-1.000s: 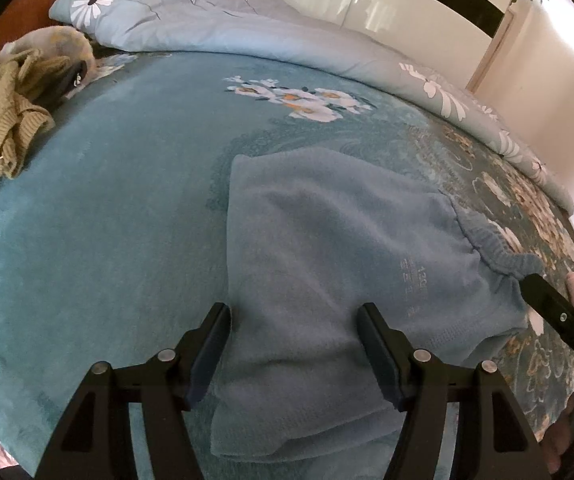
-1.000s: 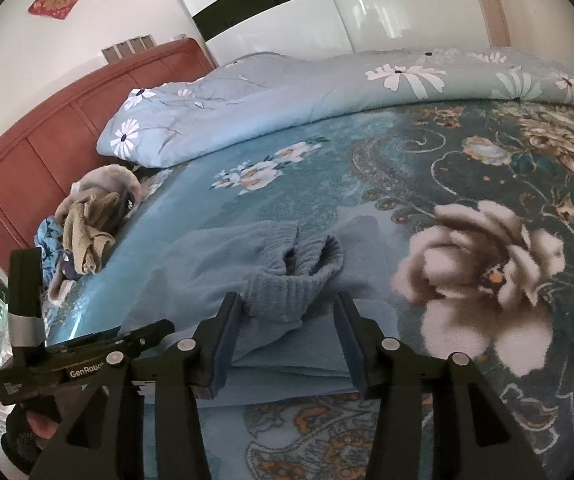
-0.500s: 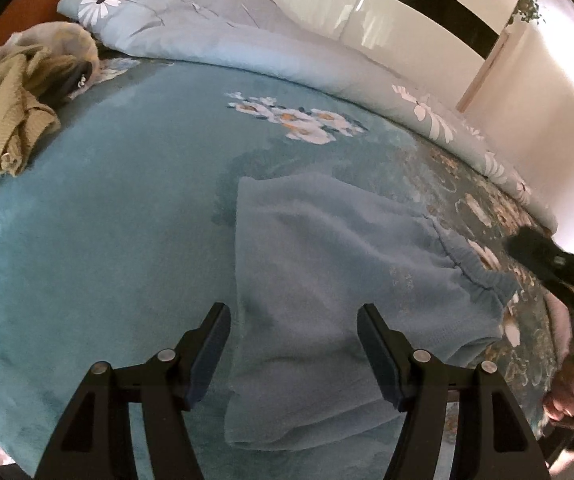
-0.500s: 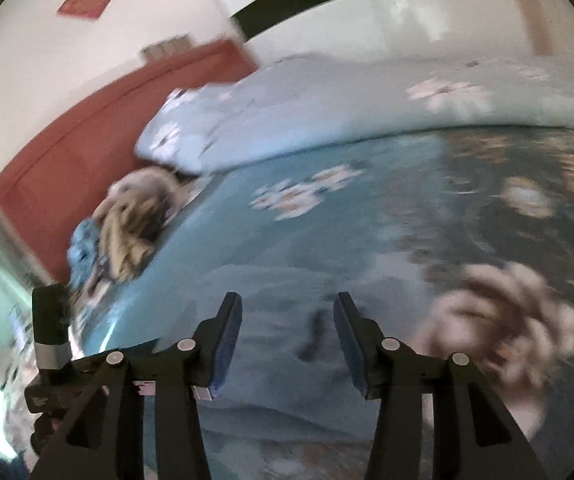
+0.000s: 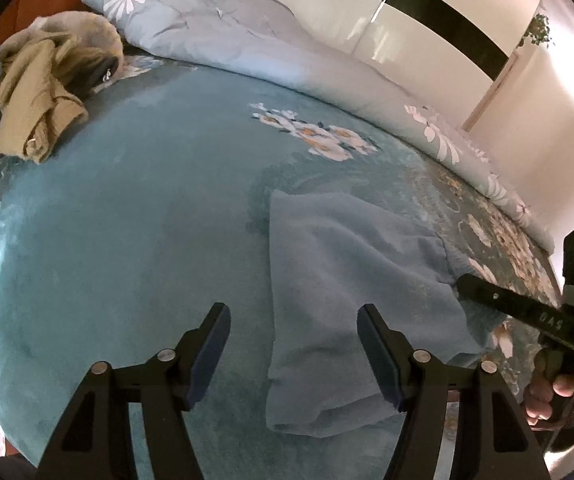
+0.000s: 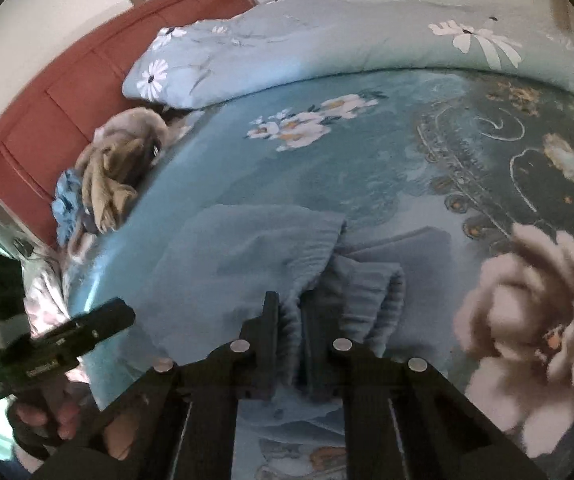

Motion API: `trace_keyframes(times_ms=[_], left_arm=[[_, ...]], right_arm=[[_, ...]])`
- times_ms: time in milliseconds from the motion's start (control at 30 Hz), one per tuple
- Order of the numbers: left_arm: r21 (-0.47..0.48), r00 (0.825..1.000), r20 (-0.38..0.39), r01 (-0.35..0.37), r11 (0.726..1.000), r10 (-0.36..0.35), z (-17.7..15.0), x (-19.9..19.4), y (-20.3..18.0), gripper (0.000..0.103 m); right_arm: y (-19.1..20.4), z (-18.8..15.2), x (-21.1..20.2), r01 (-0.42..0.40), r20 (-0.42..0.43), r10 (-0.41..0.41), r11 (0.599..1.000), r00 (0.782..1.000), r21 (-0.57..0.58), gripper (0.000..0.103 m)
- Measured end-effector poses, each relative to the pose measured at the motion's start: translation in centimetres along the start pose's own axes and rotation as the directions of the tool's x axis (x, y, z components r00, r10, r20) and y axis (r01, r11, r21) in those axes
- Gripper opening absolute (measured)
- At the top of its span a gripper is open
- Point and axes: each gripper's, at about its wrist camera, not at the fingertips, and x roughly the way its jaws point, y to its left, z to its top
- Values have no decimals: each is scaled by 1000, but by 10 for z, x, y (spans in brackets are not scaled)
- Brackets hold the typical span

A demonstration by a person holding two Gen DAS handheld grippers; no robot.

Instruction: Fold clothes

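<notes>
A light blue sweater (image 5: 351,280) lies partly folded on the teal floral bedspread (image 5: 127,220). My left gripper (image 5: 293,350) is open and empty, hovering over the sweater's near left edge. My right gripper (image 6: 290,332) is shut on the sweater's ribbed hem (image 6: 287,328), with cloth bunched between its jaws. The sweater also shows in the right wrist view (image 6: 255,256). The right gripper shows at the right of the left wrist view (image 5: 527,312), at the sweater's right edge. The left gripper shows at the left of the right wrist view (image 6: 59,340).
A pile of tan and blue clothes (image 5: 35,92) lies at the far left by the red headboard (image 6: 47,92). A pale blue flowered duvet (image 5: 267,52) is heaped along the far side. A white wardrobe (image 5: 407,20) stands behind the bed.
My right gripper moved down onto the sweater and closed on its ribbed hem. My left gripper drew back to the left, so the sweater's left edge now lies between its fingers.
</notes>
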Motion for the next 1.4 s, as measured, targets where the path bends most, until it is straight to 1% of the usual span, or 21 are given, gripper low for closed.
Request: trace_keyframes(times_ms=[167,333,433,500,567,633,733,767,800,833,867,933,1000,1033,1100,1167,1233,1333,1367,1400], left_arm=[[-4,1000,21,18,1000,-18,1,-11,3,70],[-17,999,6,43,999,-43,2,-6,6,70],[-20,998,-29,49,999,-49,0,4,4,70],[-7,998,-49,37,999,-37,-3,11,1,70],[2,997,-66,28,1000,-27,-6,17,0,70],[-6,996,-80,30,1000,-30,-8,23,2,70],[-8,994,-82,76,997,-77,-4,24,2,70],[-8,992,-82,93,996,-93,-2,24,2,70],[-8,991,-82,110,994,-110,-1,25,2,70],[-18,987,-84,135,991,-137,2,26,3,70],[-37,981,-87,169,985,-171,4,27,4,70],[-74,968,-94,226,971,-233,10,32,8,70],[-94,961,-120,238,967,-249,12,43,9,71],[-95,959,-133,239,966,-251,12,48,9,71],[-96,953,-158,245,965,-258,9,57,7,71],[-86,951,-150,260,962,-270,8,60,6,74],[-86,947,-148,275,957,-286,9,61,6,76],[-87,942,-146,291,953,-301,11,64,5,78],[-88,941,-141,296,951,-306,11,64,4,77],[-91,939,-139,303,949,-314,11,64,5,76]], right_arm=[[1,-1,-19,-50,47,50,999,998,12,9],[-23,-17,-19,22,21,-24,997,1000,80,9],[-37,-26,-19,68,1,-68,990,998,121,9],[-39,-31,-14,86,-2,-87,990,996,115,9],[-39,-32,-15,94,13,-96,989,995,115,9],[-37,-31,-16,120,17,-122,988,992,95,12],[-31,-32,-15,175,19,-176,984,984,30,23],[-31,-32,-14,189,24,-189,982,982,21,31],[-34,-33,-15,209,26,-210,977,977,29,46],[-37,-35,-15,231,28,-232,972,972,40,52],[-42,-36,-16,227,31,-229,972,973,57,56],[-56,-39,-12,167,0,-168,978,986,124,58],[-70,-42,-9,109,-19,-107,975,994,195,60],[-78,-43,-8,66,-20,-63,968,998,242,60],[-91,-47,-6,-19,-8,24,941,1000,337,60],[-98,-50,-5,-78,12,80,921,997,381,60],[-101,-51,-3,-114,25,113,913,993,391,60],[-101,-50,-2,-126,29,124,914,992,386,60],[-99,-49,-1,-125,28,123,916,992,382,57],[-99,-48,0,-131,31,129,914,991,384,48]])
